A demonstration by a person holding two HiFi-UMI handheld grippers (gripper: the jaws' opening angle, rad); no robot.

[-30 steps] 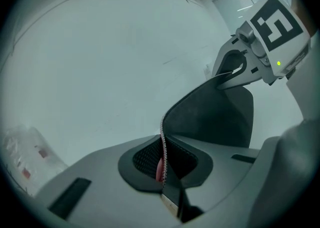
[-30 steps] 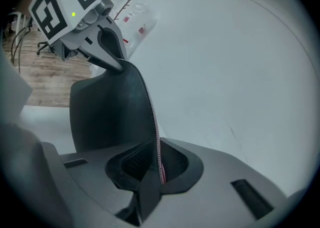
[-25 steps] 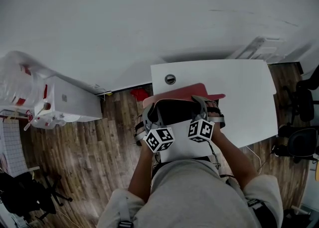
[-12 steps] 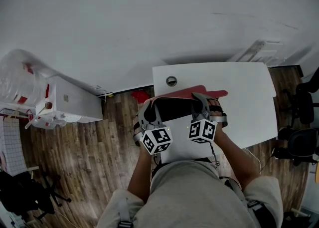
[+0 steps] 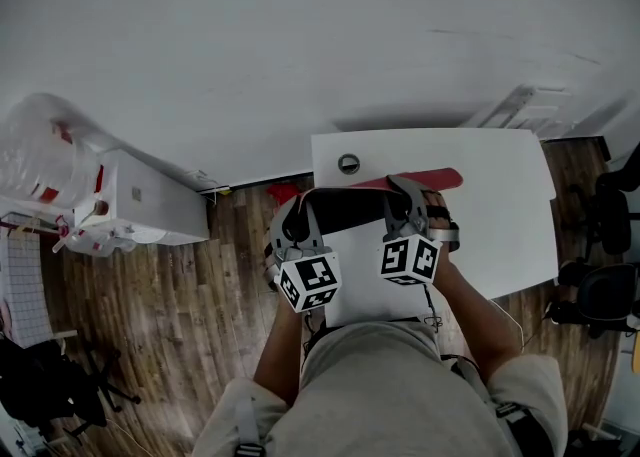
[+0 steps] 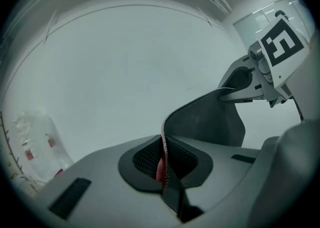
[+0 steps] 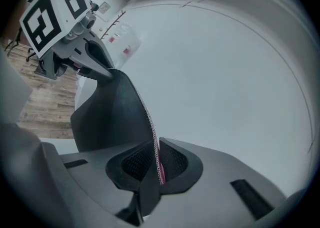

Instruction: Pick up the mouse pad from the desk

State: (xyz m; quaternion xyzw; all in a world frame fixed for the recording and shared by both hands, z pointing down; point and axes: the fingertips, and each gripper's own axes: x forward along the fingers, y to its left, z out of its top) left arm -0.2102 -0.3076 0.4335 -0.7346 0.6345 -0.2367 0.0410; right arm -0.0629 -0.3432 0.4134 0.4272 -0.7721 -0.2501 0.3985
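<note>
As seen from the head view, holding the mouse pad up off the white desk, over its near-left part, black underside toward the person, red face toward the wall. Clamped on the pad's left end with the left gripper, jaws pressed almost together on the thin stitched edge; clamped the same way on the right end with the right gripper. Curving and sagging a little between the two grips. By the desk's far-left corner, a round grommet hole, just beyond the pad's red upper edge; contents too small to tell. Well off past the left edge, on the wood floor, a clear plastic bag with red-and-white things inside, beside a white cabinet against the wall. Close to the far-left corner, down on the floor, something small and red. Bare desk surface from the pad across to the right edge and back to the far edge along the wall. Beyond the right edge, two dark office chairs. Open floor between the left edge and the cabinet.
</note>
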